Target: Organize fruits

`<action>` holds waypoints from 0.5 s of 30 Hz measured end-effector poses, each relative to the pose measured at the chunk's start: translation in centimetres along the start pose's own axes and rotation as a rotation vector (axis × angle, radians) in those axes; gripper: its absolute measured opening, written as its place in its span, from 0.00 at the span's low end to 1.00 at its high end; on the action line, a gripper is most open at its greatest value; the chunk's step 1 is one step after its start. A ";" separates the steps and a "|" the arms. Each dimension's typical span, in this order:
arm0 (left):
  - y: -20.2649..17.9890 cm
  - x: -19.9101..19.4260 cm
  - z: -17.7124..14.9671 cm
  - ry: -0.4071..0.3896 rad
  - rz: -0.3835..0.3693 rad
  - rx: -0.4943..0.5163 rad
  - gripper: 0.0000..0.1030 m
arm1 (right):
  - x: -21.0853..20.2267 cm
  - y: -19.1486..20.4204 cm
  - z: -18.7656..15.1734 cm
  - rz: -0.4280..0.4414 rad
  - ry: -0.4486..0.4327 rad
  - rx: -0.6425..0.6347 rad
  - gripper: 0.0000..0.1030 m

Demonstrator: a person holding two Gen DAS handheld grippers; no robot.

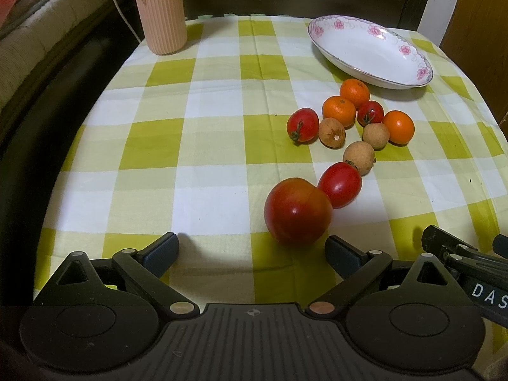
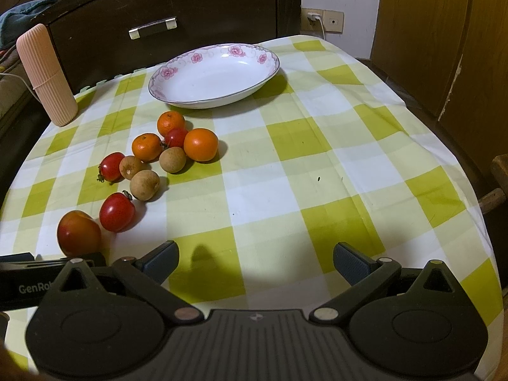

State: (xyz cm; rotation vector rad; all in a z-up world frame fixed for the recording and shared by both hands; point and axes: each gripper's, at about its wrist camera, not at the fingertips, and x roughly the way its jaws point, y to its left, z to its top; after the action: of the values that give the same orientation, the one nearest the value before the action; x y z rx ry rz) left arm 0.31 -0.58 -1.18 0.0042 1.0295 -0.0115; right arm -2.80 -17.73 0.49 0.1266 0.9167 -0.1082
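Fruits lie loose on a green-and-white checked cloth: a large red plum point(image 1: 298, 211) point(image 2: 78, 232), three cherry tomatoes point(image 1: 339, 184) point(image 2: 116, 211), three small oranges point(image 1: 339, 111) point(image 2: 200, 144) and three brown longans point(image 1: 359, 157) point(image 2: 144, 185). An empty white plate with a pink flower rim point(image 1: 370, 50) point(image 2: 214, 74) stands behind them. My left gripper point(image 1: 252, 250) is open and empty, just in front of the plum. My right gripper point(image 2: 255, 262) is open and empty, to the right of the fruits above bare cloth.
A tall pink ribbed container point(image 1: 160, 9) point(image 2: 47, 74) stands at the back left corner. A dark cabinet with a metal handle point(image 2: 152, 28) is behind the table. The table drops off at the left and right edges.
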 end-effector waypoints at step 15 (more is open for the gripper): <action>0.0 0.0 -0.1 0.003 0.001 0.003 0.97 | 0.1 0.0 0.0 0.000 0.004 0.002 0.99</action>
State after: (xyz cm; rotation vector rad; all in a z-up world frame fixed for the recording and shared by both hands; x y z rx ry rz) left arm 0.23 -0.56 -1.21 0.0071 1.0324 -0.0122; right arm -2.78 -17.76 0.40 0.1284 0.9205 -0.1087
